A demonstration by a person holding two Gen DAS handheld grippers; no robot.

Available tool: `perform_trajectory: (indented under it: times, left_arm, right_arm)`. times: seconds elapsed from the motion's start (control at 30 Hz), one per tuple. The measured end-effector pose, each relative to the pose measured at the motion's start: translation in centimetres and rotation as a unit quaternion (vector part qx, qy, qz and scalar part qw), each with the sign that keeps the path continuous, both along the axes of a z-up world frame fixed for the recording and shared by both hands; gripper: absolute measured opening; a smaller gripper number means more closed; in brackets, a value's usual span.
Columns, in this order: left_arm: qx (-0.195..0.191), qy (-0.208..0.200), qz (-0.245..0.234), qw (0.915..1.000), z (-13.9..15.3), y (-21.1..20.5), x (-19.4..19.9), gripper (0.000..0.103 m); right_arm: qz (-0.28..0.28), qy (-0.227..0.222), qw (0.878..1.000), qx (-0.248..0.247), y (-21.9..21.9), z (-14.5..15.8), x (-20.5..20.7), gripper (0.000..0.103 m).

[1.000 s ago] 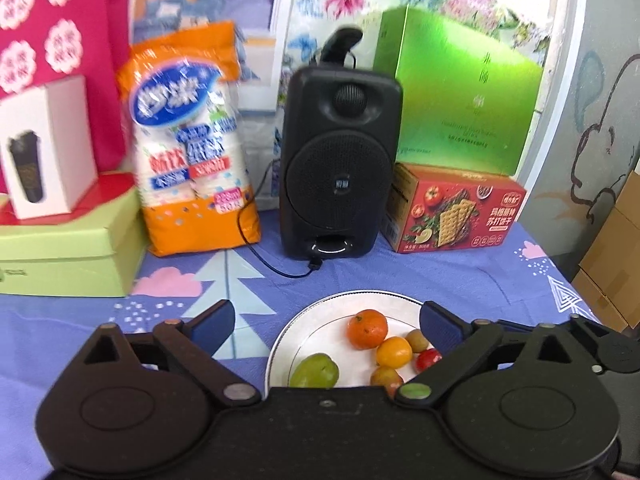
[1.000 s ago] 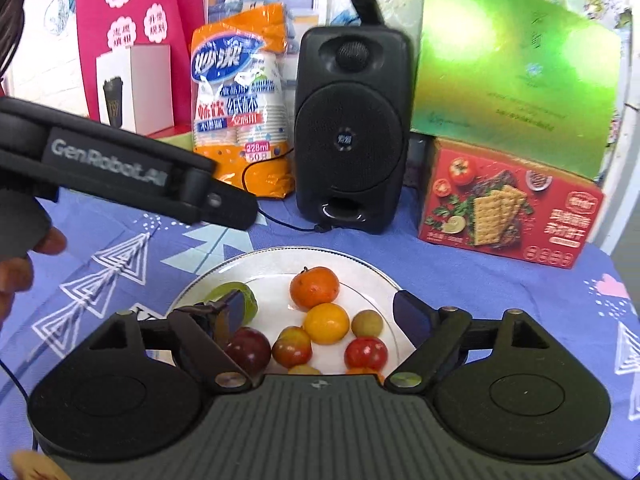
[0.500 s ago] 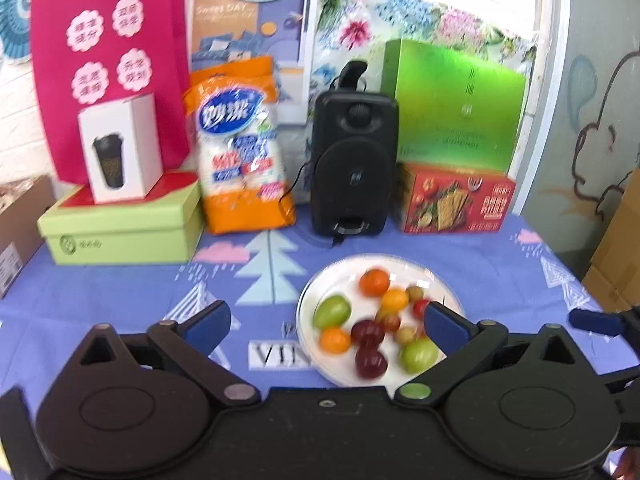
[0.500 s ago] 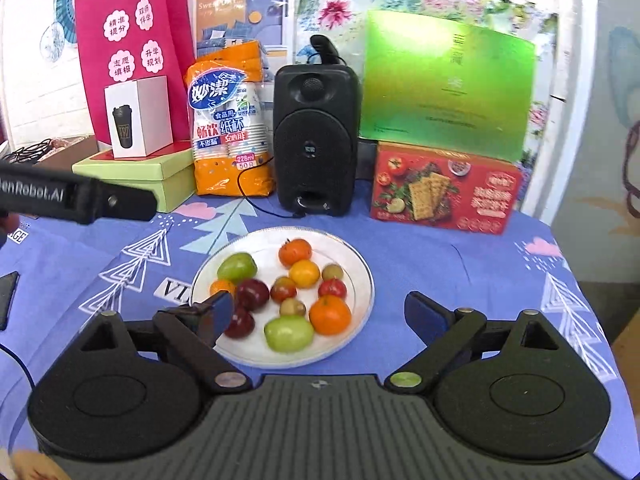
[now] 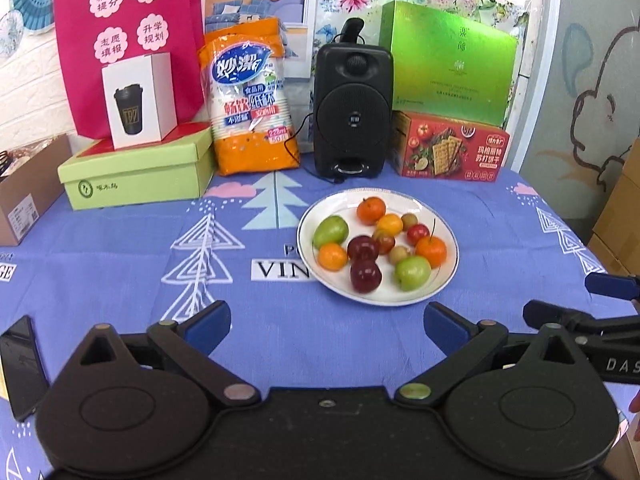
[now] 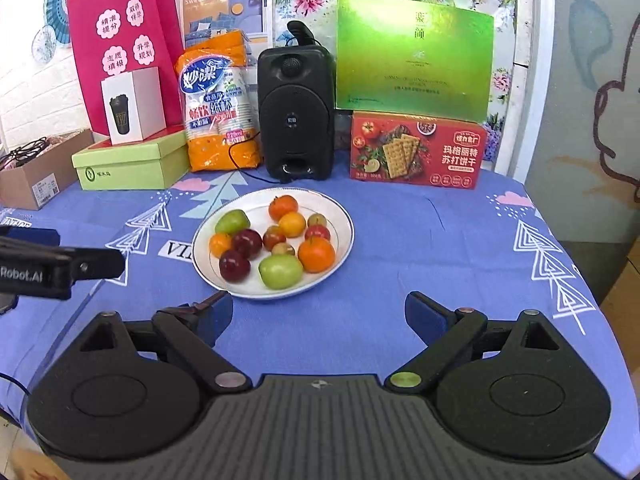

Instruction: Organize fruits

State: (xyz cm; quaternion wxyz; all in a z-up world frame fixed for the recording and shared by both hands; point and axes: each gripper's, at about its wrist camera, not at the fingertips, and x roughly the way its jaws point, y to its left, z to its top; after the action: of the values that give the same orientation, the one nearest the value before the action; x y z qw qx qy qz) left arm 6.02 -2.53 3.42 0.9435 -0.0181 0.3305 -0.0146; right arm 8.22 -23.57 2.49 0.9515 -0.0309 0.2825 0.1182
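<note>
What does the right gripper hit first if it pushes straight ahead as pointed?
Likely the white plate of fruit: the open right gripper points at its near rim, with bare tablecloth between. Depth is unclear.

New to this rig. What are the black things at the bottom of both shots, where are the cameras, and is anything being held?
No robot arm: a person carries a two-finger gripper in each hand, with a fisheye camera on each looking forward along its fingers. The black shape with blue pads low in each picture is that gripper itself: left gripper in one view, right gripper in the other. Each also shows at the edge of the other's view. Both are open and hold nothing. Ahead, on a blue tablecloth, sits a white plate of small fruits; behind it a speaker and boxes.
</note>
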Motion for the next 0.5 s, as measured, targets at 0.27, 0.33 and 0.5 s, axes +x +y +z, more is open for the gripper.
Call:
perform_trajectory:
  times: [0.27,0.33,0.5]
  left_arm:
    - [0.009,0.007,0.004,0.9999,-0.73,0.02,-0.66,0.103]
    - [0.009,0.008,0.005,0.9999,-0.75,0.04,-0.7,0.103]
    - [0.01,0.008,0.003,0.9999,-0.85,-0.14,-0.73,0.103]
  right_arm:
    - [-0.007,0.004,1.0,0.0,-0.31,-0.56,-0.82,0.103]
    - [-0.008,0.003,1.0,0.001,-0.29,-0.58,-0.93,0.103]
    - [-0.008,0.003,1.0,0.002,-0.26,-0.63,-0.96,0.103]
